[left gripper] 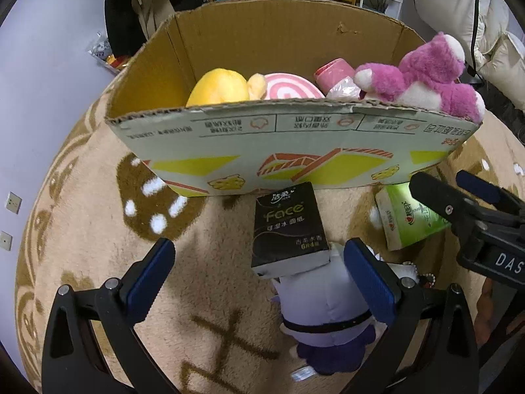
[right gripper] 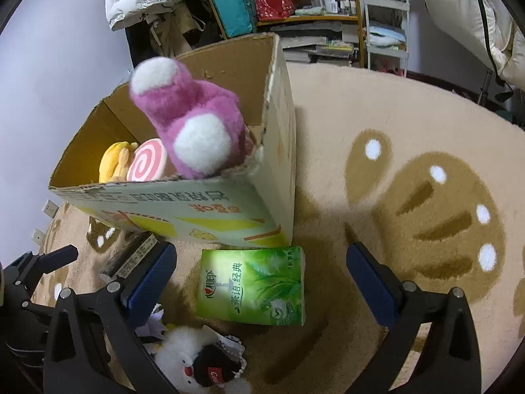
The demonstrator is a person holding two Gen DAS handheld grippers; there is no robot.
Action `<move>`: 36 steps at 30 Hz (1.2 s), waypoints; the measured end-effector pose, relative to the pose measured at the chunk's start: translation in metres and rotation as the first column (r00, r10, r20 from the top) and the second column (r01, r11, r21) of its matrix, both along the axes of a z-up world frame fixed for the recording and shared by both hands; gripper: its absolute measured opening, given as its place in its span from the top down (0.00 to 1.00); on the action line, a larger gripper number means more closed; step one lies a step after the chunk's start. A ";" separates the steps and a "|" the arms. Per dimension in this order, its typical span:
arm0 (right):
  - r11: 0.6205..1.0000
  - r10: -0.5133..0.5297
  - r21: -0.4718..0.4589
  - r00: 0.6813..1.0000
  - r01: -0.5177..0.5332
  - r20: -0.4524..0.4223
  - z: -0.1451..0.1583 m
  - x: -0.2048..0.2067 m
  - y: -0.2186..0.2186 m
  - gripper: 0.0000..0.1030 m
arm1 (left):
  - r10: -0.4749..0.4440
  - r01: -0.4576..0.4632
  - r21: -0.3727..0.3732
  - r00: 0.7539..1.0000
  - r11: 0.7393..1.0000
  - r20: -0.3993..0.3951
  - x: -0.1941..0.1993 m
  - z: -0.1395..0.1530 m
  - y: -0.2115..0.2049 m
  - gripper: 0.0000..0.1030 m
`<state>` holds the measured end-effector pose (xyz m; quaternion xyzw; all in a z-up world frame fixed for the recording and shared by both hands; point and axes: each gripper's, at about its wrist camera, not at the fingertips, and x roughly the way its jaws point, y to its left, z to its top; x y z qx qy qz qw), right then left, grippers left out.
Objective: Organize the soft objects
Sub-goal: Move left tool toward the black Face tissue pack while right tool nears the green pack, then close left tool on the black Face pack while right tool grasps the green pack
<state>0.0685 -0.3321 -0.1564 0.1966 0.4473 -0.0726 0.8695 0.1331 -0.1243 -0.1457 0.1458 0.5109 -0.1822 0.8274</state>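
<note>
Loading continues with the open printed cardboard box (left gripper: pixel 295 151) already holding a pink plush bear (left gripper: pixel 430 78), while my left gripper (left gripper: pixel 262 279) and right gripper (right gripper: pixel 262 282) both gape empty over the black tissue pack (left gripper: pixel 288 229) and green tissue pack (right gripper: pixel 252 285) on the tan carpet (right gripper: pixel 393 115); next, I judge, comes closing on each pack.

Pink bear (left gripper: pixel 430 75), green tissue pack (right gripper: pixel 252 287)

Pink plush bear (left gripper: pixel 433 78) slumps over the cardboard box (left gripper: pixel 229 138) rim; black tissue pack (left gripper: pixel 288 229) and green tissue pack (right gripper: pixel 252 287) lie on the rug beside it
</note>
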 end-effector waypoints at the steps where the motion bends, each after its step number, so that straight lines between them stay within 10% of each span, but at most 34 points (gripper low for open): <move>1: 1.000 -0.001 0.008 1.000 0.001 -0.008 -0.003 0.001 -0.001 0.00 | 0.002 -0.002 -0.003 1.000 1.000 -0.005 0.001 -0.001 0.000 0.01; 12: 0.999 0.004 0.053 0.999 -0.002 -0.044 -0.014 0.007 -0.001 0.00 | 0.027 -0.030 -0.049 0.998 0.998 -0.065 0.011 -0.010 0.003 0.04; 31: 0.995 0.043 0.089 0.996 -0.037 -0.072 -0.018 0.007 0.007 0.06 | -0.028 0.014 -0.123 0.993 0.992 -0.112 -0.001 -0.010 -0.010 0.55; 36: 0.996 0.054 0.077 0.994 -0.046 -0.098 -0.023 0.010 0.011 0.11 | -0.020 0.007 -0.123 0.994 0.992 -0.106 -0.005 -0.004 -0.011 0.55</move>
